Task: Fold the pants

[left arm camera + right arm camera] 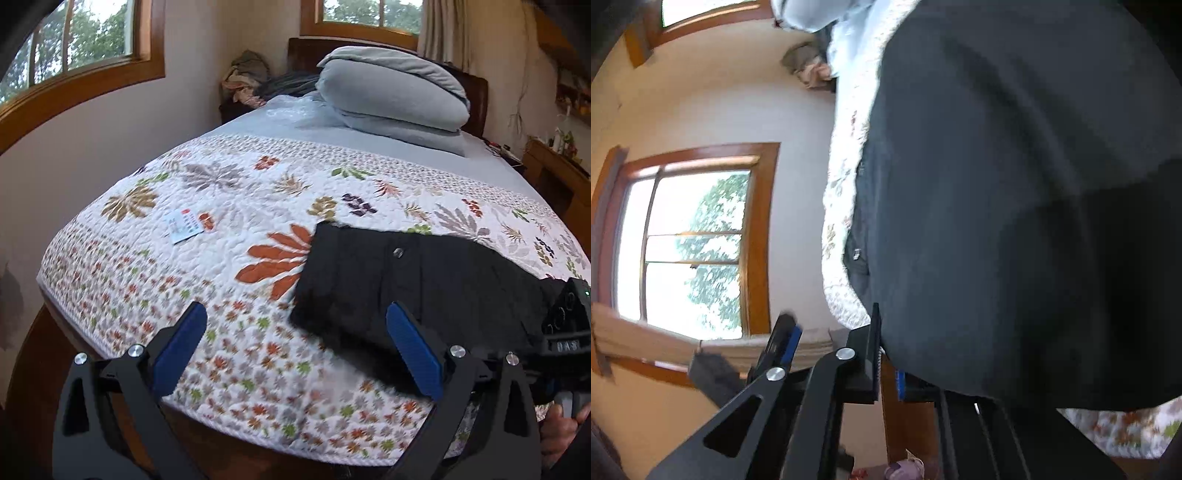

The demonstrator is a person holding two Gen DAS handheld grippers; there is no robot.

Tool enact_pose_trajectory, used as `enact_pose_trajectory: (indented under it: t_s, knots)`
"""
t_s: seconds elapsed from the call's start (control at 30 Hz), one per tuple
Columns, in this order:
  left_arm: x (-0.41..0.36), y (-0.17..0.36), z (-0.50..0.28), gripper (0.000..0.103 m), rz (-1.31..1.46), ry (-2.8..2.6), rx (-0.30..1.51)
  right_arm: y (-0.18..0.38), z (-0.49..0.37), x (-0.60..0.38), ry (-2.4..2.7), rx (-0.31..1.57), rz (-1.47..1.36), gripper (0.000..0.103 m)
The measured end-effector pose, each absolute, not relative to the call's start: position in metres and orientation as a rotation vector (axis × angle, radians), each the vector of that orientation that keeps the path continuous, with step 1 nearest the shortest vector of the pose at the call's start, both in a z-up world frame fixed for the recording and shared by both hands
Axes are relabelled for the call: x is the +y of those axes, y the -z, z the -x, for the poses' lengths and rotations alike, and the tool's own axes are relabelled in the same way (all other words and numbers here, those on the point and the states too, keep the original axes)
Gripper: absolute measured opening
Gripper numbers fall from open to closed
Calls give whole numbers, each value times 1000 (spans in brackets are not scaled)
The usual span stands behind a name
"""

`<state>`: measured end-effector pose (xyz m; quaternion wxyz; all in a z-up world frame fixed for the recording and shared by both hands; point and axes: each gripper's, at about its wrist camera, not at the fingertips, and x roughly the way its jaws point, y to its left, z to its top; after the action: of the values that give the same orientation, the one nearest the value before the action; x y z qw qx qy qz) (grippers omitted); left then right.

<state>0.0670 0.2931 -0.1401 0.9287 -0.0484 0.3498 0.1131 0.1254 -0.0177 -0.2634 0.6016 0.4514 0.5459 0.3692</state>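
We see the pants (417,291), black and matte with a fuzzy nap, folded into a rough rectangle; a small round metal button faces up. They lie on the bed near its foot edge, toward the right side. The quilt (229,236) beneath is white, stitched and puffy, printed with orange, green and grey leaf sprays. A small paper card (183,225) with red and blue print, too small to read, lies well apart to the left. Our left gripper (295,343) hovers with its blue ribbed fingers spread wide, holding nothing. Our right gripper (846,354) is pressed close against the dark fabric; we cannot tell its state. Folded grey bedding (391,96) sits at the headboard.
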Motion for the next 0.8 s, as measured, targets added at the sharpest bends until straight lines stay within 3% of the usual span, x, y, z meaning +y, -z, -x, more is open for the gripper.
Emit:
enact_pose_trajectory:
  t_s: [0.23,0.4,0.53,0.67,0.8]
  knots:
    - [260,152,-106,98,64,-137,744,299,-125,-11,-867,1381,-1026,8]
    - [238,174,-140,98,20,-100,795,285,-123,-21,-921,1396,-928,35]
    - [218,185,-157,98,-32,-60,810,239,-122,-74,-902,1284,-773,36]
    - [204,197,-170,98,-81,-48,842,193,-151,-160,-719,1100,-625,55]
    - [205,221,-178,98,-72,-73,917,192,-181,-218,-622,1034,-703,55]
